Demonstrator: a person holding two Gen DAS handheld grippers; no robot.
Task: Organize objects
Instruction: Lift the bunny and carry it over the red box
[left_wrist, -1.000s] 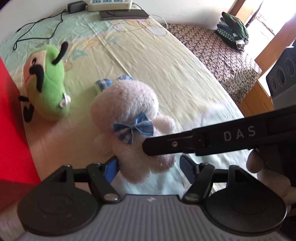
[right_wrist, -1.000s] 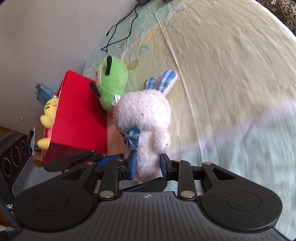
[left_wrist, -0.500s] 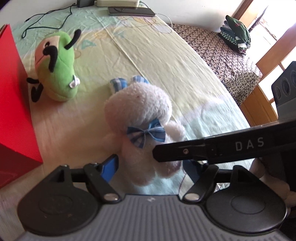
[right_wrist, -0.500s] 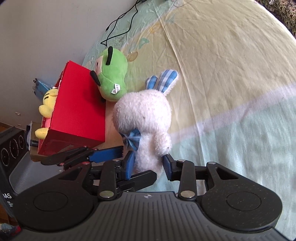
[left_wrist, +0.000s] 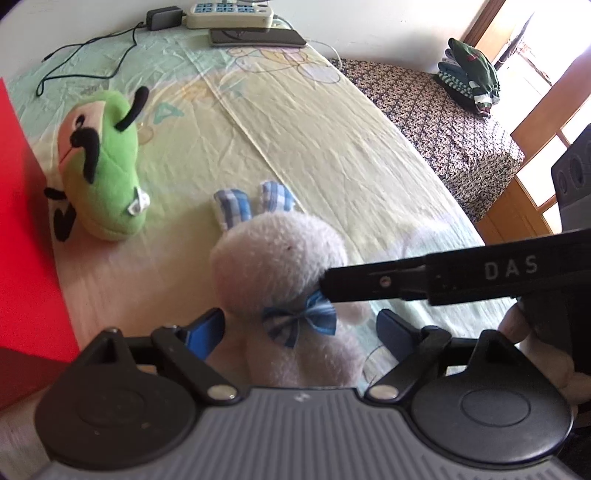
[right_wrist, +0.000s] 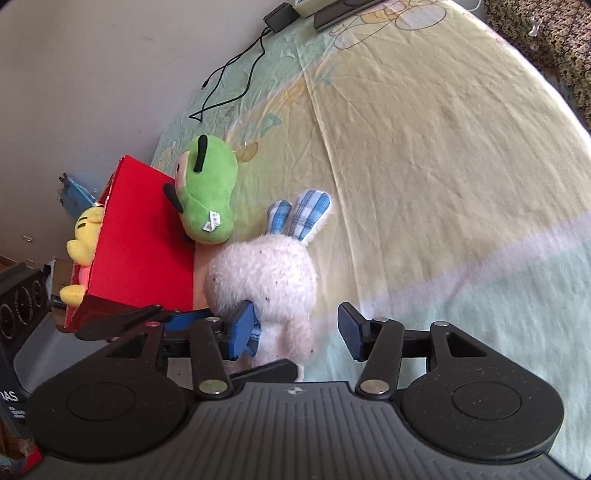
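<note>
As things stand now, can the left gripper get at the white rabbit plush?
Probably yes. The left gripper is open, and the white rabbit plush already lies between its fingers on the bed sheet. The right gripper, also open, straddles the same toy and may crowd the grip.

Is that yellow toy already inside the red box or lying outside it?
Inside. In the right wrist view the yellow toy pokes up over the open top of the red box, while the green plush lies outside.
</note>
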